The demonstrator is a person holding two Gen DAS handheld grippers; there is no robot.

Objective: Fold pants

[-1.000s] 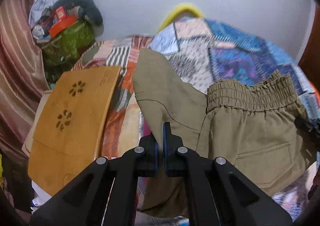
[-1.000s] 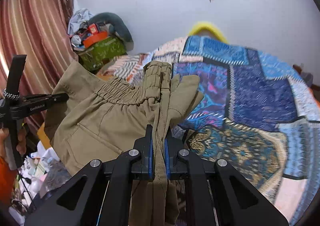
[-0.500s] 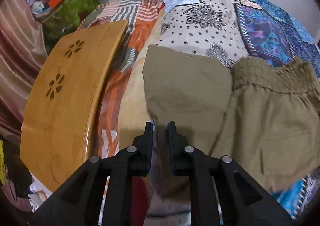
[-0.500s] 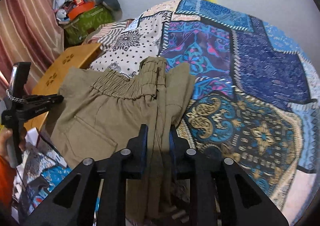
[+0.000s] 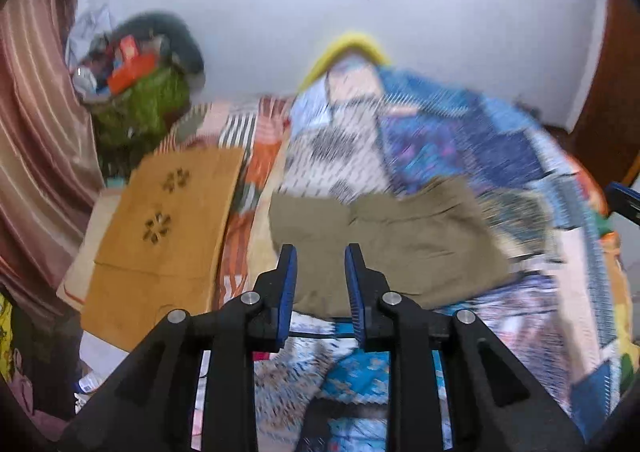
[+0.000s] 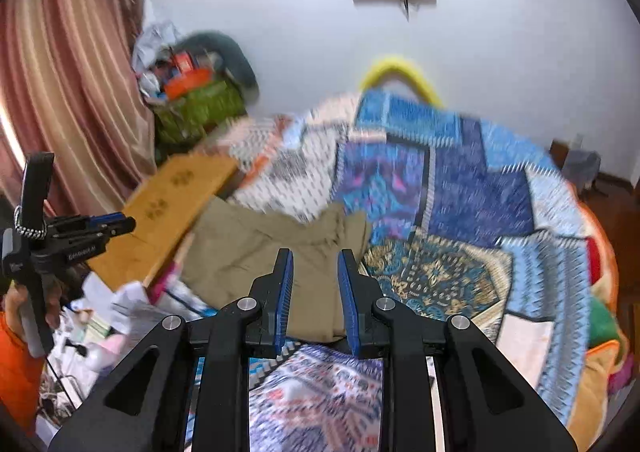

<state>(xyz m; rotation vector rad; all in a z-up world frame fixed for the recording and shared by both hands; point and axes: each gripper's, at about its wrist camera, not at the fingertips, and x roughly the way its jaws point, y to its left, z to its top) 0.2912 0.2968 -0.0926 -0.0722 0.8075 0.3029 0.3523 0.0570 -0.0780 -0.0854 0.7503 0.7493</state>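
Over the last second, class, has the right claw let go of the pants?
Yes. The right claw has opened and drawn back; the pants lie on the quilt beside the wooden board.

The black left gripper (image 5: pixel 318 266) points toward 12 o'clock, its blue-padded fingers (image 5: pixel 287 284) spread apart with nothing between them. The black right gripper (image 6: pixel 314 272) is likewise parted and empty. In the right wrist view, the left gripper (image 6: pixel 120 226) sits at 9 o'clock, gripped by a hand (image 6: pixel 24 302).

Bright, even light; motion blur, fisheye-dark corners.
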